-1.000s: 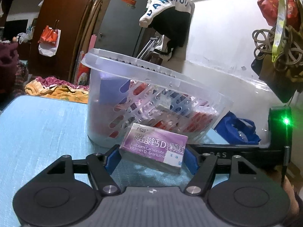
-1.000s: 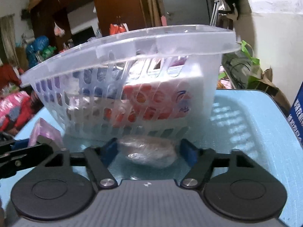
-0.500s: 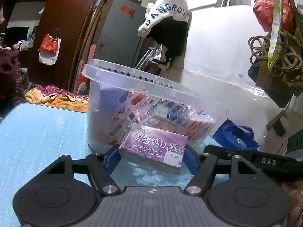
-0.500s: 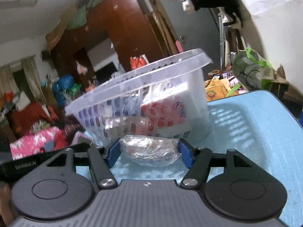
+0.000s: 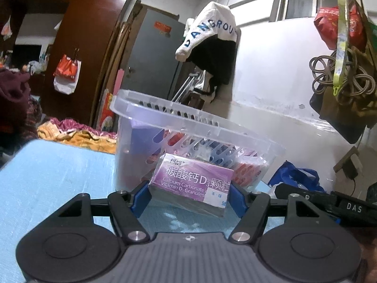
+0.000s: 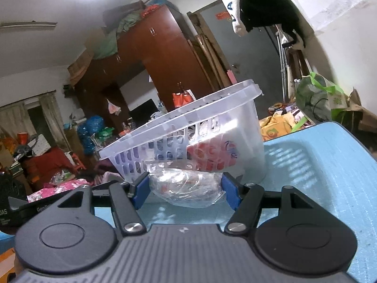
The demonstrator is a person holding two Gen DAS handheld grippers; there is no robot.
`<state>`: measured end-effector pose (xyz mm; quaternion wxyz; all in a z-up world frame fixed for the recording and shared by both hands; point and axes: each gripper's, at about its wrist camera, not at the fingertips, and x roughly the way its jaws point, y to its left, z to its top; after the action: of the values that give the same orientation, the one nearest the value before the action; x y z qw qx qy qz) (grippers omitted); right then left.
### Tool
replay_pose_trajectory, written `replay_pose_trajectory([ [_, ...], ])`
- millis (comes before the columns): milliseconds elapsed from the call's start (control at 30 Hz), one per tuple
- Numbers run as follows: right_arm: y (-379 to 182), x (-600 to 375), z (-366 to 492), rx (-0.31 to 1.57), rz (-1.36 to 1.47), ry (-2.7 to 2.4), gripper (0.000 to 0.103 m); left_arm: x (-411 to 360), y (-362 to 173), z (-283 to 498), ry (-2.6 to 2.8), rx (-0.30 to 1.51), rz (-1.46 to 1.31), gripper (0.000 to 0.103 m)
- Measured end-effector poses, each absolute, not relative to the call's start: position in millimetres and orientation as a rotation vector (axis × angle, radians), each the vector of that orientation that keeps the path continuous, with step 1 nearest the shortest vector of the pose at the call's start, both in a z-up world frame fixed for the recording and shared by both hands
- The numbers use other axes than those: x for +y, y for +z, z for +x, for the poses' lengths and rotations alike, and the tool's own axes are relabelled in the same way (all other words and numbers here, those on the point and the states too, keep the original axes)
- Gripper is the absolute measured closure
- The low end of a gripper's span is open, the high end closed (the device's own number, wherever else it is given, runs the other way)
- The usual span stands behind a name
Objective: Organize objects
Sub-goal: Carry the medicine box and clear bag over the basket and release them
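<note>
Left wrist view: the left gripper (image 5: 189,194) pinches a purple box (image 5: 192,181) at lower centre, its blue pads (image 5: 141,198) on both ends, in front of the clear basket (image 5: 188,146) on the blue table (image 5: 51,172). Right wrist view: the right gripper (image 6: 186,191) clamps a crinkled plastic bag (image 6: 186,187) at lower centre, before the same basket (image 6: 245,146).

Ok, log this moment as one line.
left claw: shut on purple box | right claw: shut on plastic bag | basket: ahead, neither item inside
</note>
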<state>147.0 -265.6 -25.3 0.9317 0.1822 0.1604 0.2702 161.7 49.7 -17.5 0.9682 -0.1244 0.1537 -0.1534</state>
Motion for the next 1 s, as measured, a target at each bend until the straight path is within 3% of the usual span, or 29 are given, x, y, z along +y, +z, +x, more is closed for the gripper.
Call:
replay_pose_trajectory([
  [233,-18.1,-255.8,125.0,0.249,0.3,0.554,0.037,52.4,-7.0,144.8,-0.325,0.21,-0.248,0.031],
  [467,71.9,-229.4,108.3,-0.08,0.033,0.553,0.037,47.8,92.0,151.4,-0.286,0.089,-0.159,0.031],
  [600,97.2,-209.3,178.3,0.028,-0.045,0.528,0.037,34.7,118.6,210.2,-0.238,0.211,-0.146,0.031],
  [800,83.6,-195.8,236.9,0.181,-0.094,0.475,0.036,36.5,96.1,279.7,-0.182,0.42,-0.222,0.03],
  [867,79.4,-198.0,244.0,0.219,-0.087,0.461,0.026,36.9,88.8,288.2,-0.198,0.454,-0.224,0.026],
  [900,78.0,-201.5,242.6,0.222,-0.084,0.47,0.018,37.2,86.0,289.0,-0.198,0.46,-0.221,0.014],
  [933,78.5,-204.2,239.8,0.208,-0.081,0.477,0.001,36.5,85.2,286.6,-0.189,0.452,-0.206,0.007],
  [967,78.2,-207.7,235.5,0.173,-0.079,0.473,0.0,33.9,84.6,283.5,-0.182,0.44,-0.185,0.0],
  [1000,78.0,-210.9,229.7,0.147,-0.078,0.463,0.0,32.0,84.9,279.3,-0.181,0.426,-0.163,0.0],
])
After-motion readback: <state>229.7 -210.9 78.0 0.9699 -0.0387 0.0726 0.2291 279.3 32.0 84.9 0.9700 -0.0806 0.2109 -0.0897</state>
